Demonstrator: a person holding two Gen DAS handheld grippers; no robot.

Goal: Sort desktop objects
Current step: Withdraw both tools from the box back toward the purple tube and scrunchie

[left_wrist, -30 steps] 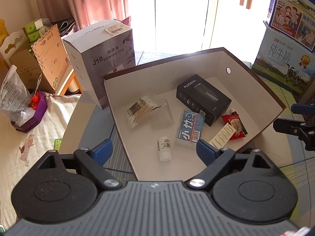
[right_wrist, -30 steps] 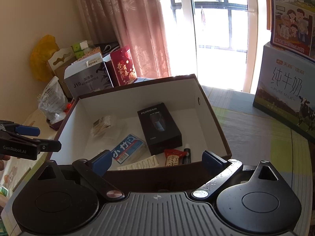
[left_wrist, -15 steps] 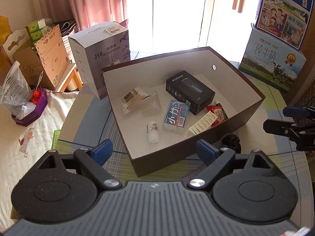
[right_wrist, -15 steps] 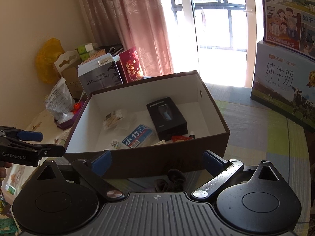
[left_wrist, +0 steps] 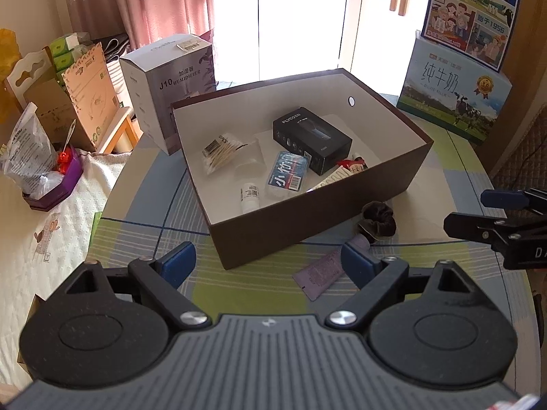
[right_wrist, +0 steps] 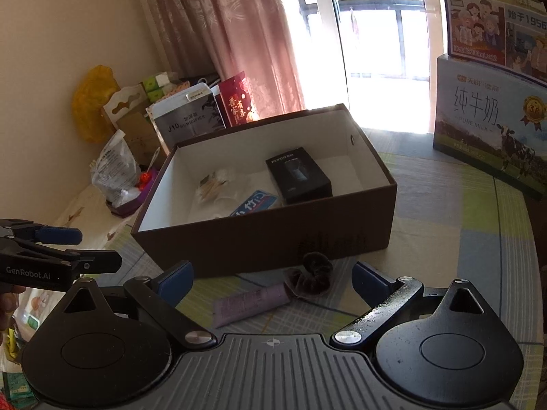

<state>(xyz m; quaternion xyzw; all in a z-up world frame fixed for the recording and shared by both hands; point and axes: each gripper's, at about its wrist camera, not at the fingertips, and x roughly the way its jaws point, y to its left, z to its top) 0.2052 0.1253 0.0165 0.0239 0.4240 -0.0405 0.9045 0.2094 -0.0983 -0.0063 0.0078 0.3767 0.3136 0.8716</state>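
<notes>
A brown box (left_wrist: pixel 318 220) (right_wrist: pixel 259 239) with a white inside stands on the table. In it lie a black carton (left_wrist: pixel 311 138) (right_wrist: pixel 299 174), a blue packet (left_wrist: pixel 287 174) (right_wrist: pixel 254 203), a bag of cotton swabs (left_wrist: pixel 222 152), a small white bottle (left_wrist: pixel 249 198) and a red snack pack (left_wrist: pixel 352 165). In front of the box lie a dark velvet scrunchie (left_wrist: pixel 377 220) (right_wrist: pixel 311 278) and a purple tube (left_wrist: pixel 324 270) (right_wrist: pixel 251 302). My left gripper (left_wrist: pixel 268 261) is open, with nothing in it, short of the box. My right gripper (right_wrist: pixel 271 282) is open, with nothing in it, just short of the tube and scrunchie.
A white humidifier box (left_wrist: pixel 171 83) stands behind the brown box at the left. A milk carton case (left_wrist: pixel 451 99) (right_wrist: pixel 489 126) stands at the back right. A purple tray with a plastic bag (left_wrist: pixel 37 171) sits off the table's left edge. The tablecloth is checked.
Both grippers have pulled back from the box. The box now looks smaller, and the scrunchie and purple tube on the table in front of it have come into view.
</notes>
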